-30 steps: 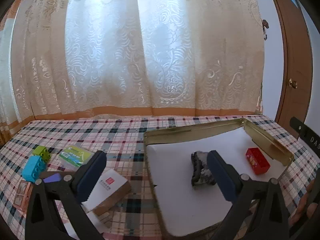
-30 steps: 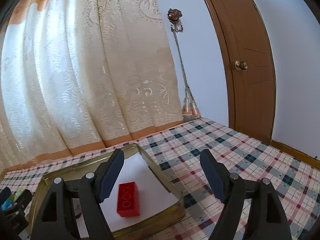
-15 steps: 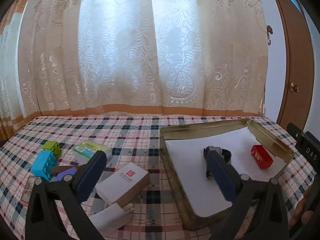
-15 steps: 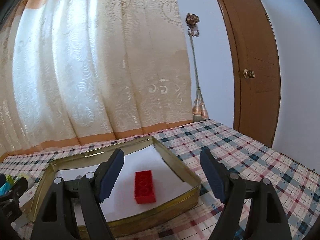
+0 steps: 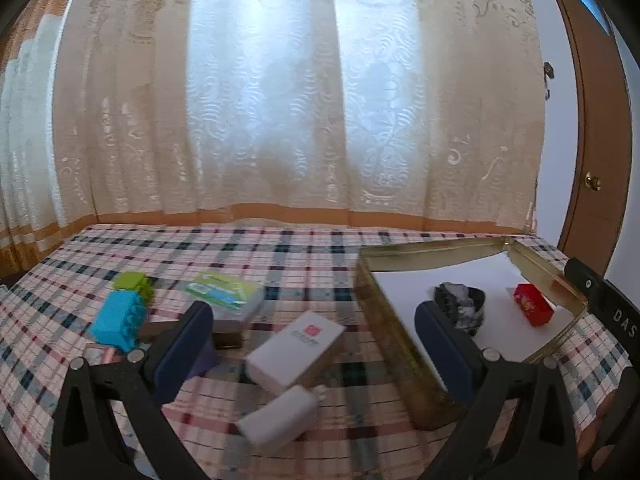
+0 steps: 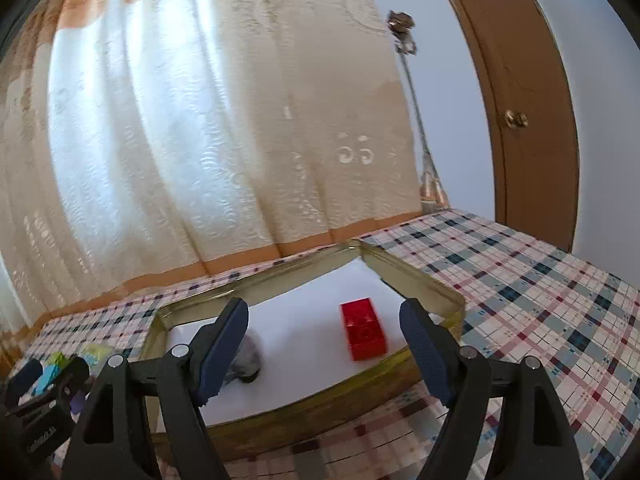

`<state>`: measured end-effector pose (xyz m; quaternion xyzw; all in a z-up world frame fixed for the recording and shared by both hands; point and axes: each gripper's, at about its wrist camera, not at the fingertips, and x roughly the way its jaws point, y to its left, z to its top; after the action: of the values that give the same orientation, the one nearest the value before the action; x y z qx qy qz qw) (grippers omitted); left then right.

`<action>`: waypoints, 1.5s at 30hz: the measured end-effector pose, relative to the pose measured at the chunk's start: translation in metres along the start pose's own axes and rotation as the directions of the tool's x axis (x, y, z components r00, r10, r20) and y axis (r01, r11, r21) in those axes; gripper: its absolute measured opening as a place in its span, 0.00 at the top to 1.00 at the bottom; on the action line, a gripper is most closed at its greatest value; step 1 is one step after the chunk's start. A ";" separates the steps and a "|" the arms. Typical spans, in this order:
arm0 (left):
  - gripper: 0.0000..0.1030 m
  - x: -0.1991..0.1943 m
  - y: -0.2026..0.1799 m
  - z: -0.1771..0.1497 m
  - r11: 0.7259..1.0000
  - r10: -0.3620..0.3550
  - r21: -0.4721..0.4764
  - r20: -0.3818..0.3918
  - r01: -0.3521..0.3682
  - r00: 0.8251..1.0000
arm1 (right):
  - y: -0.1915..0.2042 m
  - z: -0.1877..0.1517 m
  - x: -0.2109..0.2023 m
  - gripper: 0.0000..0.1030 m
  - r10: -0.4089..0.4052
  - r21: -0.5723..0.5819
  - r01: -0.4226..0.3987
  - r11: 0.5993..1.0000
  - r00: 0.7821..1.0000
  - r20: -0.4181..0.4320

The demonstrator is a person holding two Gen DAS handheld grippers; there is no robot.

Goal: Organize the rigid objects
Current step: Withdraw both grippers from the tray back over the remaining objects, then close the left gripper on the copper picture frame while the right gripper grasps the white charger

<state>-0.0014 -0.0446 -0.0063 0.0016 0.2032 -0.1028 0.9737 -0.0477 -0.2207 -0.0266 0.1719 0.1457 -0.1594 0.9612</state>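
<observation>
Big lacy curtains [image 5: 280, 100] hang at the far side, and a brown door [image 6: 520, 100] stands at the right. A checked cloth [image 5: 280, 252] covers the tabletop.

My left claw [image 5: 312, 344] is wide open and holds nothing. It hangs over the middle of the cloth. My right claw [image 6: 324, 336] is wide open too, with nothing in it. It hangs at the near side of a gold tin tray [image 5: 400, 356].

The tray sits on the right part of the cloth and has white paper inside. A red block [image 6: 363, 334] lies flat in the tray, near its right wall. A dark lumpy thing [image 5: 460, 306] with grey spots lies in the tray too, to the left of the red block and apart from it. I cannot tell what it is.

Other things lie on the cloth, left of the tray. A white box [image 5: 294, 346] with a red mark lies just beside the tray. A small white bottle [image 5: 278, 420] lies on its side, nearer to me than the box. A green and white pack [image 5: 224, 296] lies farther off. At the far left a blue block [image 5: 118, 320] and a green block [image 5: 134, 285] sit side by side. Something purple [image 5: 202, 360] peeks out behind my left finger.
</observation>
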 end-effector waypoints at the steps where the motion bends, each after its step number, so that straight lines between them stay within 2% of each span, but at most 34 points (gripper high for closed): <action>1: 0.01 -0.001 0.004 0.000 1.000 0.007 0.001 0.000 -0.007 1.000 | 0.004 -0.001 -0.001 0.22 0.007 -0.005 -0.007 1.000 1.000 0.000; 5: 0.01 -0.004 0.025 -0.002 1.000 0.028 -0.004 -0.008 -0.028 1.000 | 0.020 -0.006 -0.005 0.22 0.045 -0.020 -0.045 0.999 0.999 -0.014; 11: 0.01 -0.011 0.065 -0.005 0.993 0.087 -0.073 -0.019 -0.088 0.996 | 0.049 -0.015 -0.009 0.22 0.106 -0.059 -0.108 0.992 0.994 -0.035; 23: 0.01 -0.013 0.118 -0.011 0.981 0.124 -0.143 -0.077 -0.134 0.989 | 0.107 -0.033 -0.015 0.22 0.220 -0.139 -0.234 0.962 0.970 -0.104; 30: 0.01 -0.015 0.162 -0.019 0.966 0.164 -0.176 -0.145 -0.188 0.976 | 0.138 -0.046 -0.012 0.22 0.302 -0.129 -0.337 0.933 0.924 -0.234; 34: 0.01 -0.015 0.188 -0.024 0.953 0.204 -0.183 -0.194 -0.240 0.960 | 0.160 -0.059 -0.008 0.22 0.326 -0.107 -0.379 0.919 0.884 -0.335; 37: 0.01 -0.015 0.205 -0.028 0.949 0.204 -0.193 -0.228 -0.249 0.952 | 0.176 -0.068 -0.003 0.22 0.340 -0.079 -0.401 0.913 0.852 -0.399; 41: 0.01 -0.010 0.210 -0.031 0.956 0.187 -0.170 -0.277 -0.239 0.943 | 0.191 -0.078 0.005 0.22 0.307 -0.079 -0.381 0.921 0.836 -0.455; 45: 0.01 -0.003 0.204 -0.031 0.963 0.186 -0.131 -0.303 -0.234 0.935 | 0.204 -0.088 0.018 0.22 0.269 -0.078 -0.360 0.930 0.808 -0.524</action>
<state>0.0247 0.1566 -0.0416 -0.0424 0.3494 0.0206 0.9358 0.0219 -0.0106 -0.0533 0.1448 0.3747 0.0662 0.9134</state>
